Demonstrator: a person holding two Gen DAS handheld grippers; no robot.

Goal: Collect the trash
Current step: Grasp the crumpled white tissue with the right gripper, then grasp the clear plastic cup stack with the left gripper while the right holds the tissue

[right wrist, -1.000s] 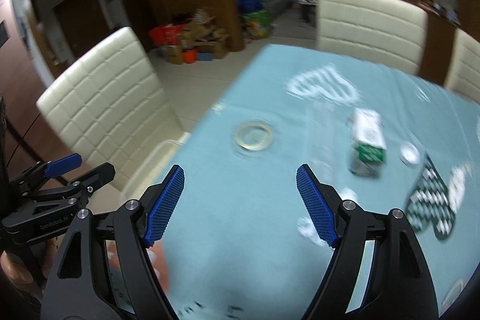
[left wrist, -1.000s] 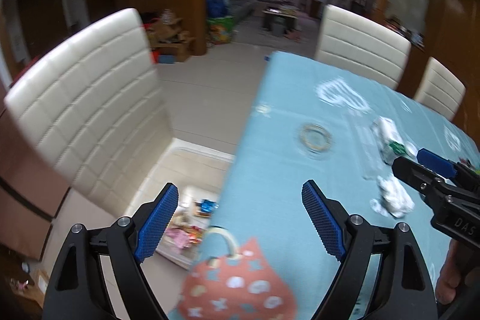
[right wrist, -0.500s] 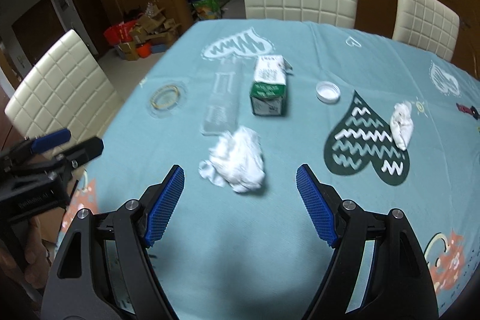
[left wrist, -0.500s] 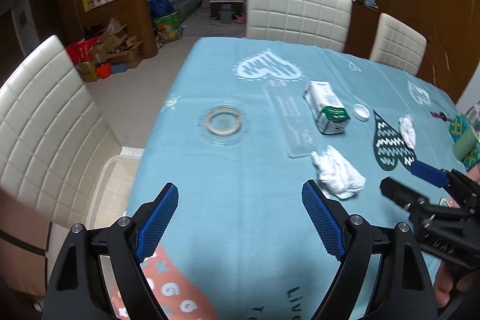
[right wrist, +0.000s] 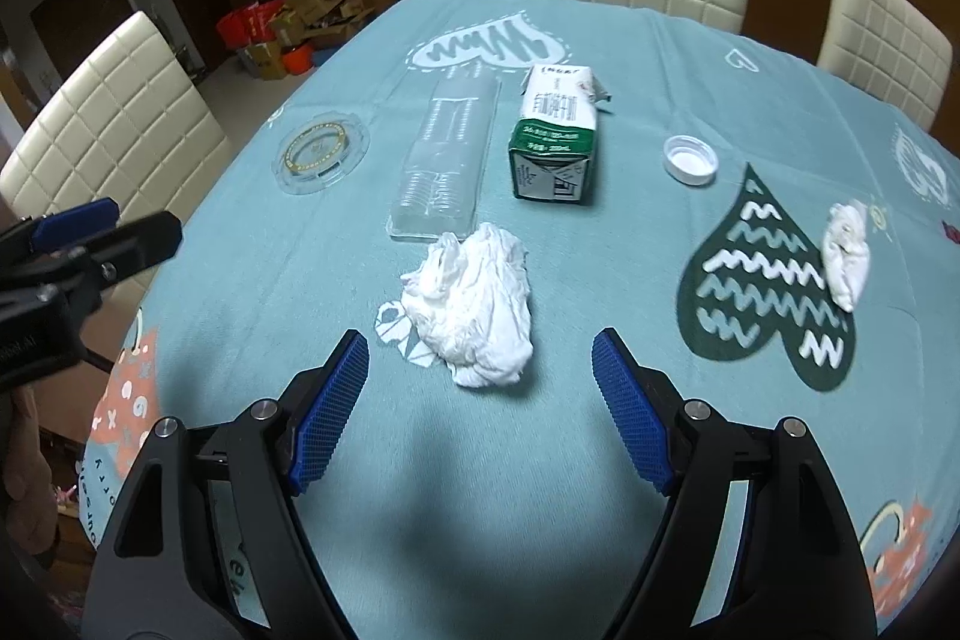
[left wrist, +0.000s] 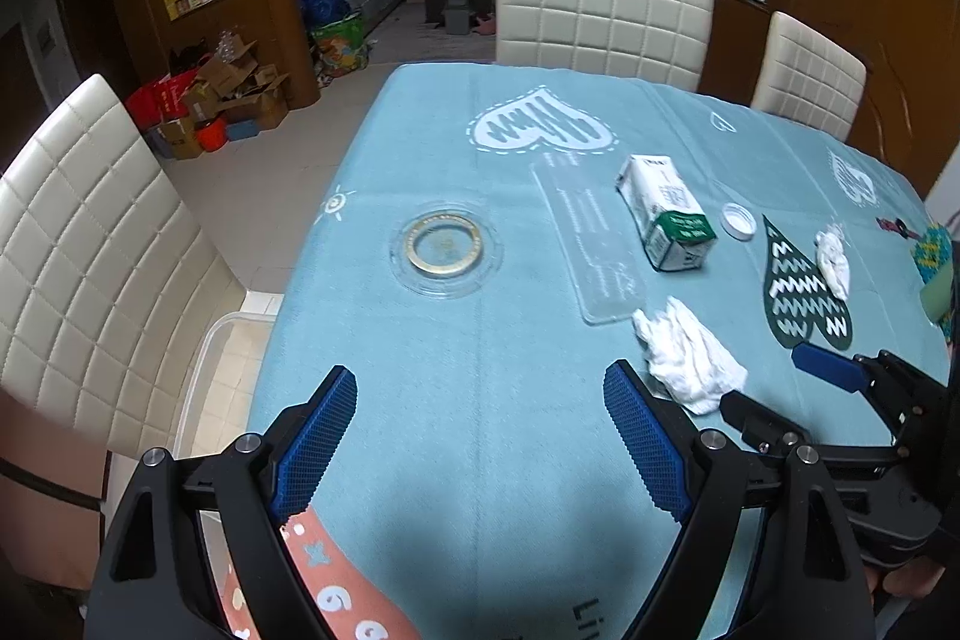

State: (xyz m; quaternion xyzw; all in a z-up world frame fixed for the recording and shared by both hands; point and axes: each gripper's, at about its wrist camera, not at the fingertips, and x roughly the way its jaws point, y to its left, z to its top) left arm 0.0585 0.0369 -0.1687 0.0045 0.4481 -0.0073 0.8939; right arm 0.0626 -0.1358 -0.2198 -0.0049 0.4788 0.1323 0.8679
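A large crumpled white tissue point(right wrist: 474, 304) lies on the teal tablecloth point(right wrist: 600, 250), just ahead of my open right gripper point(right wrist: 480, 400); nothing is between its fingers. Behind the tissue lie a clear plastic tray point(right wrist: 447, 160), a green-and-white milk carton point(right wrist: 555, 136), a round clear lid point(right wrist: 321, 151), a white bottle cap point(right wrist: 690, 159) and a small tissue point(right wrist: 846, 250). My left gripper point(left wrist: 480, 424) hangs open and empty over bare cloth, left of the large tissue point(left wrist: 690, 358). The right gripper point(left wrist: 786, 391) shows beside that tissue in the left wrist view.
Cream padded chairs point(left wrist: 600, 10) stand at the far side and one chair point(left wrist: 78, 250) on the left. A clear plastic bin point(left wrist: 210, 370) sits on the floor by the table's left edge. A green roll point(left wrist: 939, 286) lies at the right edge. Boxes point(left wrist: 228, 94) clutter the floor beyond.
Both views swung from the left chair and table edge round to the table's middle. The right gripper came down closer to the large tissue. Both grippers stayed open.
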